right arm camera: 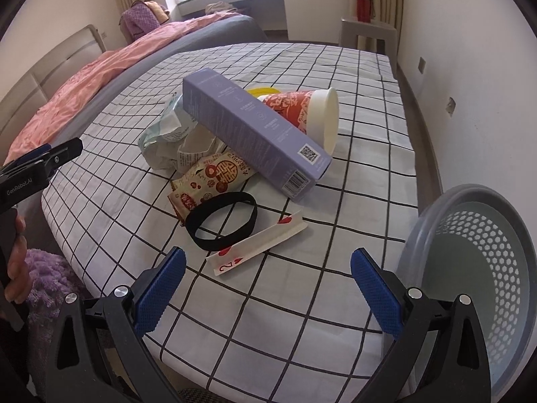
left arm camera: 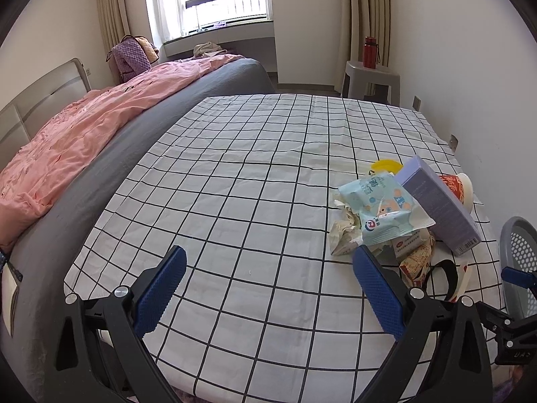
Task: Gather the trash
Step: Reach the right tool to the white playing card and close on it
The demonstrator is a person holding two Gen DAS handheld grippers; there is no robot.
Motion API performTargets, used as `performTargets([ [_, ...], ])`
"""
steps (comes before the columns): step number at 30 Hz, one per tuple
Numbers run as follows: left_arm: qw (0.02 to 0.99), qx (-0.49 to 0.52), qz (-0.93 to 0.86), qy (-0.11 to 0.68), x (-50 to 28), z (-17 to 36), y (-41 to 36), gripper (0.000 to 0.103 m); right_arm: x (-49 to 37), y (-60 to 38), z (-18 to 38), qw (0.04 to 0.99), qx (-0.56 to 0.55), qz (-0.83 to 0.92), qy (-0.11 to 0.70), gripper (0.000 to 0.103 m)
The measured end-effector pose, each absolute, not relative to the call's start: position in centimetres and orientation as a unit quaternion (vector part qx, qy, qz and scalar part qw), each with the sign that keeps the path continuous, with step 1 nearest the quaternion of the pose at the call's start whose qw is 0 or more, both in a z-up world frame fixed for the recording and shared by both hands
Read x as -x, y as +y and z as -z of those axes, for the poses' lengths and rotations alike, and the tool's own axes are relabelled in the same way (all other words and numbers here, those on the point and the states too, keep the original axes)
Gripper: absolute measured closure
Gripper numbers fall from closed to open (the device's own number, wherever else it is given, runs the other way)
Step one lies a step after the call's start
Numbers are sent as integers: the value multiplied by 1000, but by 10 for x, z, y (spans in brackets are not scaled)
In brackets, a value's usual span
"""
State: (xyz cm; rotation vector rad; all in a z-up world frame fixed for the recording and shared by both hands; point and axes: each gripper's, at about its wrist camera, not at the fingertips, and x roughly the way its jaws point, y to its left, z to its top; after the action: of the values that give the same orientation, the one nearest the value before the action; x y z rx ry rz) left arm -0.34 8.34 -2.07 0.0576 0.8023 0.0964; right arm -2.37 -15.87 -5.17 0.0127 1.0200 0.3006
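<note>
I hold both claws low over the near edge of a checked cloth, pointing forward across it. My left gripper is spread wide with nothing between its blue pads, over bare cloth to the left of the trash. My right gripper is likewise spread and empty, just short of a bent playing card. Beyond the card lie a black band, a red-patterned wrapper, a purple box leaning on a tipped paper cup, and crumpled packets. A grey mesh basket stands just right of my right claw.
</note>
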Motion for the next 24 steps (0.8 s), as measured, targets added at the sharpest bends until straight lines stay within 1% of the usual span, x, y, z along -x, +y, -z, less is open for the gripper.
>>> performTargets([
  [12, 916, -38, -54, 395, -5, 25, 82, 8, -2, -148, 78, 820, 53, -206, 531, 6],
  [18, 916, -42, -46, 396, -6, 26, 77, 8, -4, -139, 88, 822, 114, -193, 524, 6],
  [24, 916, -47, -38, 397, -6, 27, 72, 8, -9, -138, 89, 829, 114, -195, 511, 8],
])
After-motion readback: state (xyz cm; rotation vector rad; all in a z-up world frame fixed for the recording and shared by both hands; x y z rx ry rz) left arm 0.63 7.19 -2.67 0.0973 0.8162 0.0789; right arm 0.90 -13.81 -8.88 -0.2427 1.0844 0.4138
